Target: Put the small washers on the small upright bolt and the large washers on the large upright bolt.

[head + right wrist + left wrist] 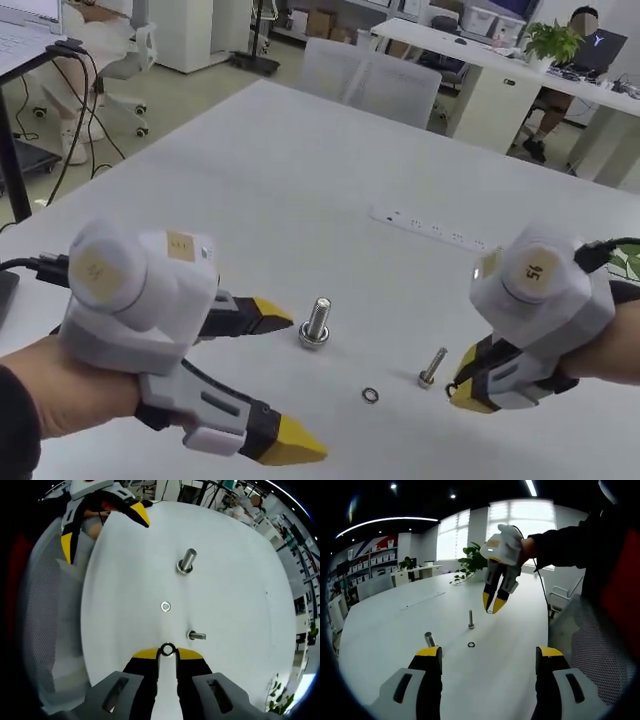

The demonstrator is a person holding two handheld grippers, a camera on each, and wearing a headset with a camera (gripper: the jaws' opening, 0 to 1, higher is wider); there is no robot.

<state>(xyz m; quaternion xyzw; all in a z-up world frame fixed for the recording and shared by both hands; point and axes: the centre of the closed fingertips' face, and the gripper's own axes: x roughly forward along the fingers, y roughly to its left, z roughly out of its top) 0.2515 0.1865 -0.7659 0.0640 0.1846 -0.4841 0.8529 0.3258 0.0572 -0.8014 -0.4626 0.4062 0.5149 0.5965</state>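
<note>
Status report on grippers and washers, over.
Left gripper open, by large bolt. Right gripper shut on a washer, near small bolt. Second washer loose on table between the bolts. Nothing blocking either bolt.

Open-plan office. A large white meeting table [280,170] carries a power strip [430,228], with pale chairs [370,85] drawn up at its far edge. Beyond stand further white desks [470,45] bearing a laptop [603,50] and a potted plant [552,42] (a person [548,120] sits there). The left gripper view adds wall shelves [367,560] of boxes, tall windows [517,522] and curved ceiling light strips [385,521].
</note>
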